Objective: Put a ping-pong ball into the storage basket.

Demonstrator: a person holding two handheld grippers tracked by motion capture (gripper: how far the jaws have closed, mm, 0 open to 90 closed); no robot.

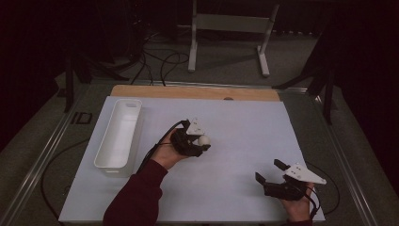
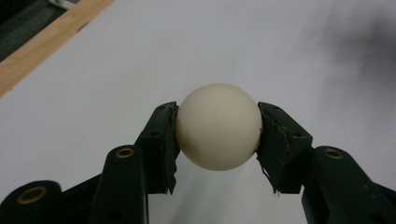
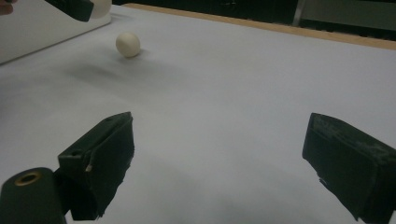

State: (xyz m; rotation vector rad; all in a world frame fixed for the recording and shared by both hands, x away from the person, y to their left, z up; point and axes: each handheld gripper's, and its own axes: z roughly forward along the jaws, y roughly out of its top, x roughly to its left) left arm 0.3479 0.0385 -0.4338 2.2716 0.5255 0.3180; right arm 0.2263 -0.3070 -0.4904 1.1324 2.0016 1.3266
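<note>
The left gripper [image 2: 218, 128] has its two black jaws pressed on a ball [image 2: 218, 126], one jaw on each side, right at the widest part of the ball. The pads [image 2: 164, 144] look worn and ragged at the edges, but they touch the ball flat. The ball is cream, round and smooth, and it looks hard and very light, like a ping-pong ball. A ball like that can slip or pop out if the squeeze is off the middle, so the widest part looks like the best place to hold it. A soft squeeze should be enough. In the high view the left gripper [image 1: 203, 141] holds the ball [image 1: 203, 140] over the white sheet [image 1: 235, 122], to the right of the tray [image 1: 118, 134] and well apart from it. The tray is long, white and looks empty. The right gripper [image 3: 219, 154] has its jaws wide apart and holds nothing. It hangs low over the sheet, far to the right of the tray.
</note>
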